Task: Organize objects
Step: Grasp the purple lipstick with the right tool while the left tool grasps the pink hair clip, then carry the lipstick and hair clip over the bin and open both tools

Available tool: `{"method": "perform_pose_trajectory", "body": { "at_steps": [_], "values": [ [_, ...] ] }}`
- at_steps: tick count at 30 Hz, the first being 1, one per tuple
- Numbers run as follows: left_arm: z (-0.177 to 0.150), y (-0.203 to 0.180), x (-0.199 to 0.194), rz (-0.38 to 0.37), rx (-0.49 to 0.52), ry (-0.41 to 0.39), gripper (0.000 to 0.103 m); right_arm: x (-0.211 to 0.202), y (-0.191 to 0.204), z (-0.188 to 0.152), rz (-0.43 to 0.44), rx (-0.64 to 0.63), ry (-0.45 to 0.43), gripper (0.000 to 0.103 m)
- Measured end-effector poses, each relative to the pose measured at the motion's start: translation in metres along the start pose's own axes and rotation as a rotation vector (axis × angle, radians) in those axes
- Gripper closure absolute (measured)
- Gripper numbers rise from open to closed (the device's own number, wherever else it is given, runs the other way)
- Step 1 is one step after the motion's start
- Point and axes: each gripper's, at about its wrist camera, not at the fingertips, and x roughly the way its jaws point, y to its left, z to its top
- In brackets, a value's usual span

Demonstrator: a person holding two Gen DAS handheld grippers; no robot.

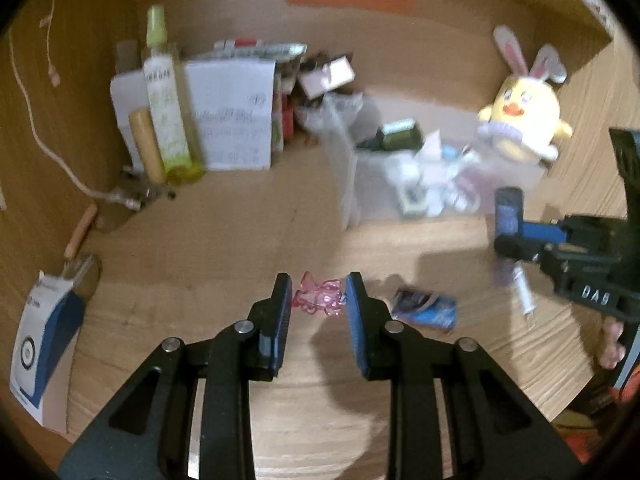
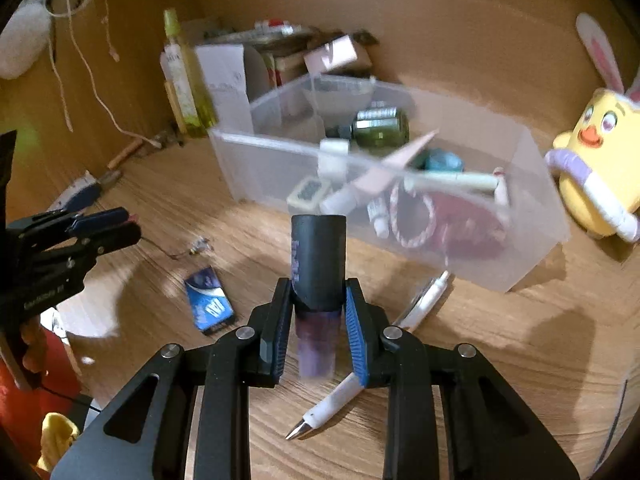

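My left gripper is shut on a small pink translucent clip, lifted just above the wooden desk. My right gripper is shut on a dark cylindrical tube with a purple see-through lower end, held upright over the desk. In the left wrist view the right gripper appears at the right with that tube. Seen from the right wrist, the left gripper is at the left edge. Behind both stands a clear plastic bin holding several small items.
A white pen and a blue packet lie on the desk near the grippers. A yellow plush chick sits right of the bin. A green spray bottle, white boxes and a white-blue carton stand at the left.
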Motion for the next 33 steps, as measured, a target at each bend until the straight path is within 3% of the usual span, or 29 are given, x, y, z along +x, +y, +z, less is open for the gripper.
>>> {"method": "perform_pose_trajectory", "body": {
  "at_steps": [10,21,28,33],
  "values": [
    [0.051,-0.02,-0.024,-0.086,-0.01,-0.115,0.076,-0.046,-0.008,0.017,-0.013,0.008,-0.137,0.08],
    [0.1,-0.036,-0.035,-0.127,-0.03,-0.207,0.076,-0.073,-0.042,0.039,-0.051,0.062,-0.232,0.08],
    [0.126,-0.037,-0.02,-0.128,-0.05,-0.217,0.076,-0.076,-0.062,0.061,-0.095,0.075,-0.269,0.08],
    [0.133,-0.034,0.008,-0.119,-0.066,-0.168,0.076,-0.059,-0.073,0.07,-0.138,0.072,-0.237,0.08]
  ]
}}
